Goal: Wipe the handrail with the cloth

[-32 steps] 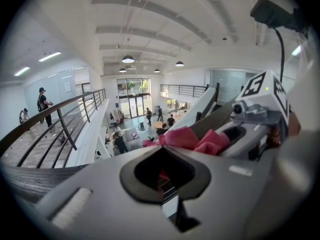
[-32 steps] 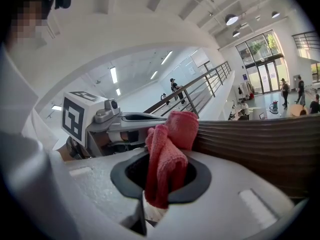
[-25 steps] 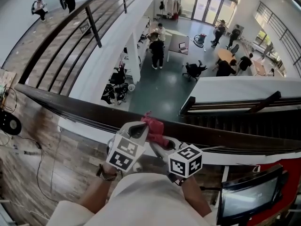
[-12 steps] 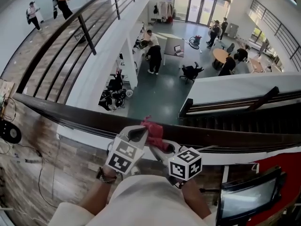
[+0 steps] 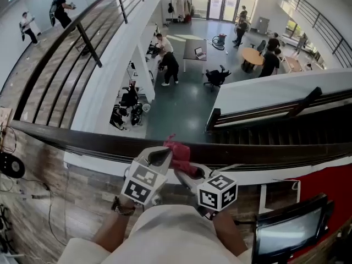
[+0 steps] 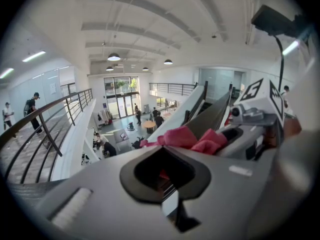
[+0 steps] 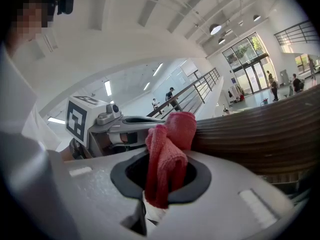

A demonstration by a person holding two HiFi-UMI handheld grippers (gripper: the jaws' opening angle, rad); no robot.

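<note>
A dark wooden handrail (image 5: 82, 139) runs across the head view, edging a balcony over an atrium. A pink-red cloth (image 5: 179, 150) is bunched up on top of the rail at the middle. My right gripper (image 5: 184, 172) is shut on the cloth (image 7: 167, 154), which stands up out of its jaws against the handrail (image 7: 260, 134). My left gripper (image 5: 163, 155) comes in from the left, its tip against the same cloth (image 6: 192, 139); its jaws look closed with a bit of red between them. Each gripper's marker cube shows near the person's wrists.
Past the rail the floor drops to a lobby with people, tables and chairs (image 5: 220, 76). A second metal railing (image 5: 66, 43) runs along the upper left walkway. A monitor (image 5: 286, 227) stands at lower right. A black reel (image 5: 11, 164) and cables lie on the wooden floor at left.
Both grippers keep hold of the cloth at about the same spot on the rail. The head view has tipped slightly, so the lobby and the far railing have shifted in the picture.
</note>
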